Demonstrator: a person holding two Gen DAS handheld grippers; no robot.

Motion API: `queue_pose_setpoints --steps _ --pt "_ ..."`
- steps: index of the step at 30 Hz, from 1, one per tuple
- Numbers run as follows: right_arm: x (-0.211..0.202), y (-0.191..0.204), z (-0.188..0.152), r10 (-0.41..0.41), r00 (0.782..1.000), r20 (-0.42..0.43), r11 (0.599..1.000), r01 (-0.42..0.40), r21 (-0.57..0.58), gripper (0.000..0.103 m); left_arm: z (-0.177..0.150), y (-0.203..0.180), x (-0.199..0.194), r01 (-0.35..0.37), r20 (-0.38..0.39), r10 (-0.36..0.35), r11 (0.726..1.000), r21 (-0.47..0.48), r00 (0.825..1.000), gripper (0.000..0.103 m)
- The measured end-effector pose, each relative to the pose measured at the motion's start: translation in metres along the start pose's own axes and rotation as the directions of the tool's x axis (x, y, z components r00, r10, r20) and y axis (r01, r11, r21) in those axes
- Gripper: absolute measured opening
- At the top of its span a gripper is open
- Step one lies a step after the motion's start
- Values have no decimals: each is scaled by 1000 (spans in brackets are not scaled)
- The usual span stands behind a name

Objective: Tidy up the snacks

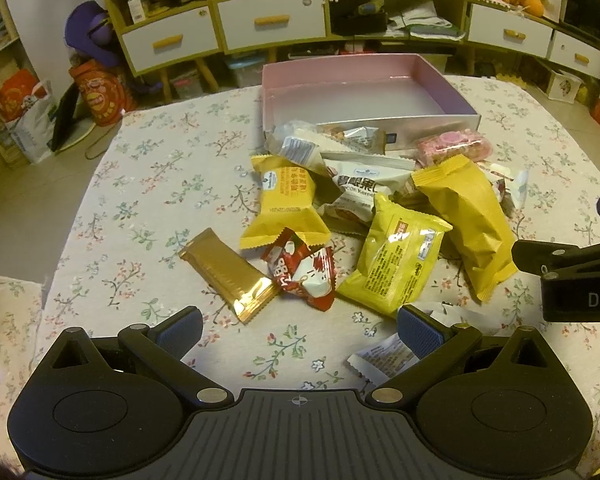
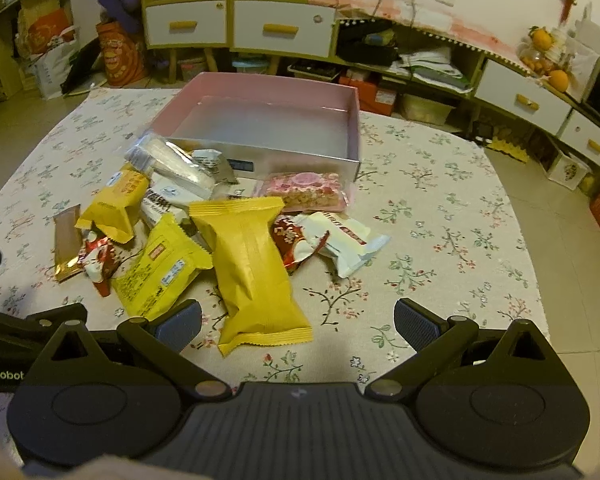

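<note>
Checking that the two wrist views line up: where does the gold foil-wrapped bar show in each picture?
Left wrist view: the gold foil-wrapped bar lies left of centre, at the left edge of the snack pile, beside a red-and-white wrapper.
Right wrist view: the same bar sits far left, mid-height, seen end-on and narrower.
Shared landmark: the open pink cardboard box behind the pile.

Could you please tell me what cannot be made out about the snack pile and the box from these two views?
- White packets mid-pile: both views; the yellow packets overlap them, so the count is unclear.
- White wrapper: left wrist view; partly behind a finger of the left hand-held gripper, print too small.
- Pink box: right wrist view; the floor just behind its near wall is hidden by that wall.
- Gold bar: no label readable in either view.
</note>
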State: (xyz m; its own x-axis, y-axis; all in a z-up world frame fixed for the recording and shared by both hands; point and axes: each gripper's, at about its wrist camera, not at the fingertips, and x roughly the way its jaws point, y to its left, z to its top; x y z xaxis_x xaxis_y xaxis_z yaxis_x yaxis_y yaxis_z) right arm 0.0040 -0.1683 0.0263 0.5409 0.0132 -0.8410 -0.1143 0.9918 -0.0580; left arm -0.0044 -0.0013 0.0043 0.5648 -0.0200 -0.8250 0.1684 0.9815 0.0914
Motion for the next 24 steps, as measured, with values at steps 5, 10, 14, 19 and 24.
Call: queue_pose_setpoints --steps 5,10,14,19,24 --pt "2 -2 1 64 998 -16 998 -64 5 103 1 11 1 53 8 -53 998 -20 999 103" --pt "9 -3 3 113 993 -25 994 -113 -11 95 0 25 15 66 -1 -66 998 -12 998 102" --pt "17 -1 5 157 987 -30 987 -158 -32 85 3 38 27 88 14 -88 996 -16 996 101" --pt "26 3 10 210 977 -42 975 -213 -61 67 13 48 38 118 63 -119 993 24 991 93" --pt "35 6 11 250 967 -58 966 -253 -54 60 16 49 46 181 58 -184 982 55 981 79"
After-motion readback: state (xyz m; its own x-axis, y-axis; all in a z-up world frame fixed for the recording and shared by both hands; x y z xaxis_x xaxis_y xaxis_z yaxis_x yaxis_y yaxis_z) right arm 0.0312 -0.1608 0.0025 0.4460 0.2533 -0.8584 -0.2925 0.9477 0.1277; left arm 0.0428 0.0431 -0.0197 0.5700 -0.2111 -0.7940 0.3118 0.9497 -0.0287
